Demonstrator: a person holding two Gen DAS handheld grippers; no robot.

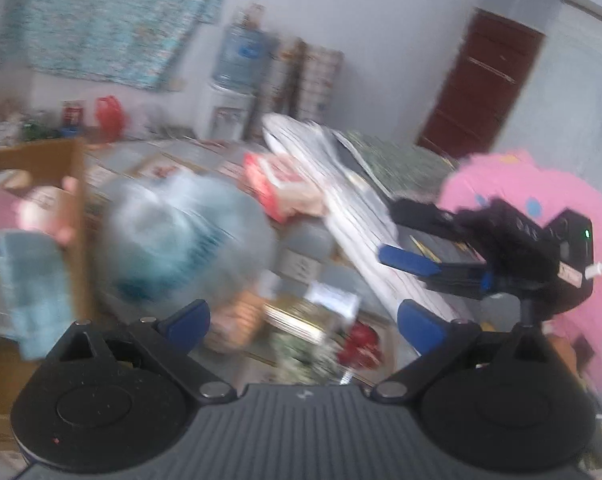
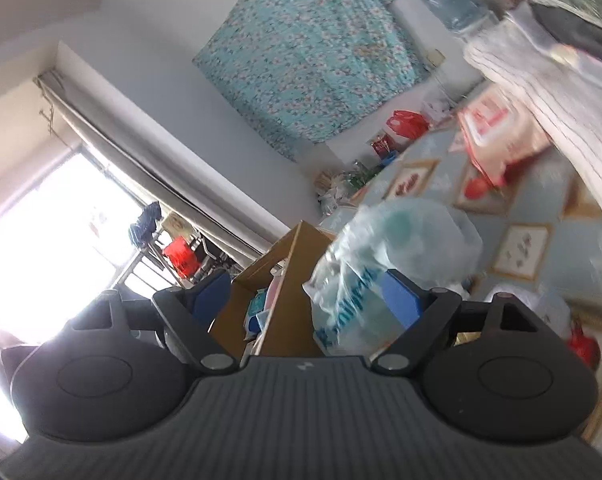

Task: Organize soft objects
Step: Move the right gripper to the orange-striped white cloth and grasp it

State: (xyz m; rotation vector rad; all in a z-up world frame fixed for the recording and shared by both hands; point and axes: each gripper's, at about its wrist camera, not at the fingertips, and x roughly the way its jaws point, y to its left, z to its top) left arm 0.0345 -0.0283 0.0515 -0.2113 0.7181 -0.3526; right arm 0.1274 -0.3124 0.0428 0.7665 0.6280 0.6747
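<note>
Looking light, soft and slippery: a clear plastic bag (image 2: pixel 393 264) stuffed with something pale blue, likely crumpling under any squeeze, so best pinched at its bunched upper folds. Sitting just ahead of the right gripper (image 2: pixel 305 296), partly between its spread blue fingers (image 2: pixel 401 296), beside the cardboard box (image 2: pixel 285 280); gripping nothing firmly, contact impossible to confirm through blur. Hanging wide open too, the left gripper (image 1: pixel 301 320), empty, with the bag (image 1: pixel 189 236) ahead and slightly left.
</note>
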